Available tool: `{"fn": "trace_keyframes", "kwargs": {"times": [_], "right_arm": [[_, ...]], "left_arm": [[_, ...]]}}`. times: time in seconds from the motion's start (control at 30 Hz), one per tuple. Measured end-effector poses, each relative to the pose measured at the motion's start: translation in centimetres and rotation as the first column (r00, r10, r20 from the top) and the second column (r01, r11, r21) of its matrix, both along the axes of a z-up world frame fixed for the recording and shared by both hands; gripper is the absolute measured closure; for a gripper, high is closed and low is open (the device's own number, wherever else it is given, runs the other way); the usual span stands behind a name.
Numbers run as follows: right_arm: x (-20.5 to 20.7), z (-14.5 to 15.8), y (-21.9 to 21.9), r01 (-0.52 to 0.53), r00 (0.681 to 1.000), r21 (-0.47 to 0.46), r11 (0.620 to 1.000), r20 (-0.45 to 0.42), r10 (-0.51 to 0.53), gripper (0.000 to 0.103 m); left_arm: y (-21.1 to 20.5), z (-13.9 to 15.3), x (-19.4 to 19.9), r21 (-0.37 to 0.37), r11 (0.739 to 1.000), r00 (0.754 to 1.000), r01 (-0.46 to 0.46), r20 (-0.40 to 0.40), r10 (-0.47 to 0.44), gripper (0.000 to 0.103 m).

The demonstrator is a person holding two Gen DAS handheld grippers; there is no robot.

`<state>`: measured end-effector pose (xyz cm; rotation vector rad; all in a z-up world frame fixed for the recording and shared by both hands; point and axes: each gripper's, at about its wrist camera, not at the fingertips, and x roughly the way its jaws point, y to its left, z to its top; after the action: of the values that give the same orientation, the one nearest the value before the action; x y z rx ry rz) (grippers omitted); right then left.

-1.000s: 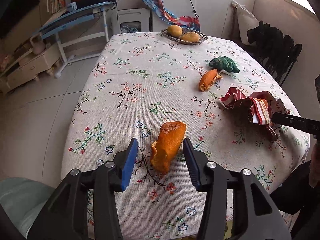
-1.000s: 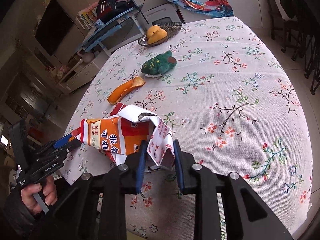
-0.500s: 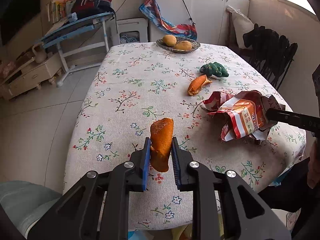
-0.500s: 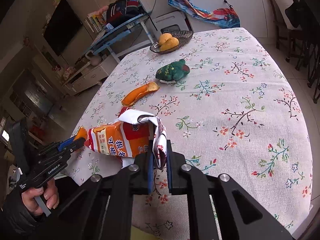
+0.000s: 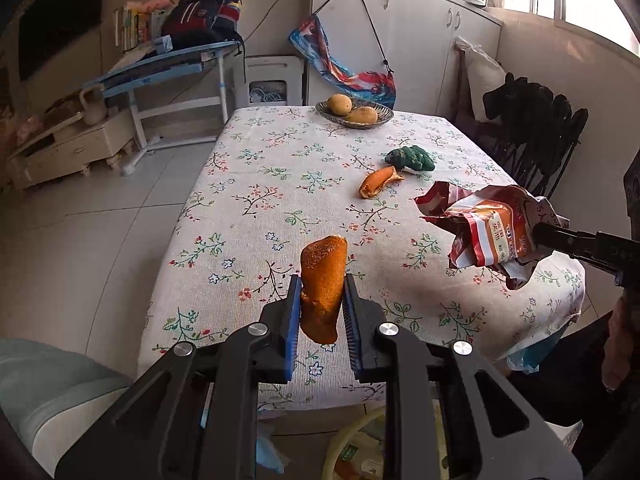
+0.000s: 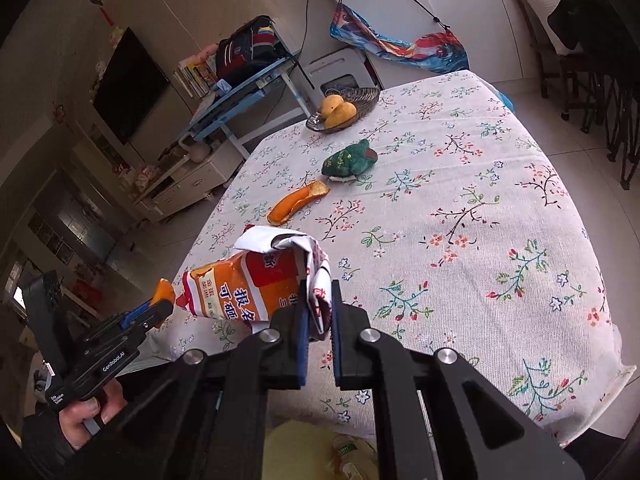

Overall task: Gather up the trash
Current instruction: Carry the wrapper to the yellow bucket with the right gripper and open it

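**Both grippers lifting trash clear of the table**

Left wrist view: We are holding the left gripper (image 5: 320,308) nearly closed, its jaws pinching an orange peel (image 5: 322,280) off the tablecloth (image 5: 256,216). The pads are gripping only the peel's lower part, so we judge it could swing or slip out if jolted. At 2 o'clock the snack wrapper (image 5: 488,232) is hanging from the right gripper. At 12 o'clock a fruit bowl (image 5: 354,112) is holding two yellow fruits. At 6 o'clock, below the table edge, a yellow bin (image 5: 360,452) is showing scraps inside.

Right wrist view: We are keeping the right gripper (image 6: 318,312) fully closed on a thin fold of the wrapper; the crumpled bag could tear free or spill crumbs. A second peel (image 6: 296,202) is lying at 11 o'clock beside a green plush toy (image 6: 350,160), uncollected.
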<state>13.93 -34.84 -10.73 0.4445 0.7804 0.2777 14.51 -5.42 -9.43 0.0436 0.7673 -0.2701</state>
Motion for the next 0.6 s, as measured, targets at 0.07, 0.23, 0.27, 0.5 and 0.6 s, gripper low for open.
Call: {"fn": "trace_keyframes", "kwargs": {"times": [0.07, 0.23, 0.27, 0.5, 0.6], "right_arm": [[-0.7, 0.3, -0.2, 0.008, 1.000, 0.012, 1.000, 0.006, -0.008, 0.093], [-2.2, 0.9, -0.5, 0.019, 1.000, 0.031, 0.999, 0.022, -0.020, 0.093], [-2.4, 0.9, -0.6, 0.021, 0.999, 0.034, 0.999, 0.024, -0.022, 0.093], [-3.9, 1.4, -0.6, 0.021, 0.999, 0.036, 0.999, 0.043, -0.023, 0.093], [-4.5, 1.6, -0.3, 0.012, 0.999, 0.023, 1.000, 0.050, -0.014, 0.093]], "left_arm": [[0.1, 0.3, -0.7, -0.009, 1.000, 1.000, -0.005, 0.007, 0.005, 0.083], [0.2, 1.1, -2.5, -0.031, 0.999, 1.000, -0.012, 0.021, 0.013, 0.083], [0.2, 1.3, -2.9, -0.034, 0.999, 1.000, -0.012, 0.024, 0.013, 0.083], [0.0, 2.7, -5.3, -0.049, 0.999, 0.999, -0.007, 0.054, 0.010, 0.083], [-0.3, 3.2, -6.4, -0.053, 0.999, 0.998, -0.003, 0.065, 0.006, 0.083]]}}
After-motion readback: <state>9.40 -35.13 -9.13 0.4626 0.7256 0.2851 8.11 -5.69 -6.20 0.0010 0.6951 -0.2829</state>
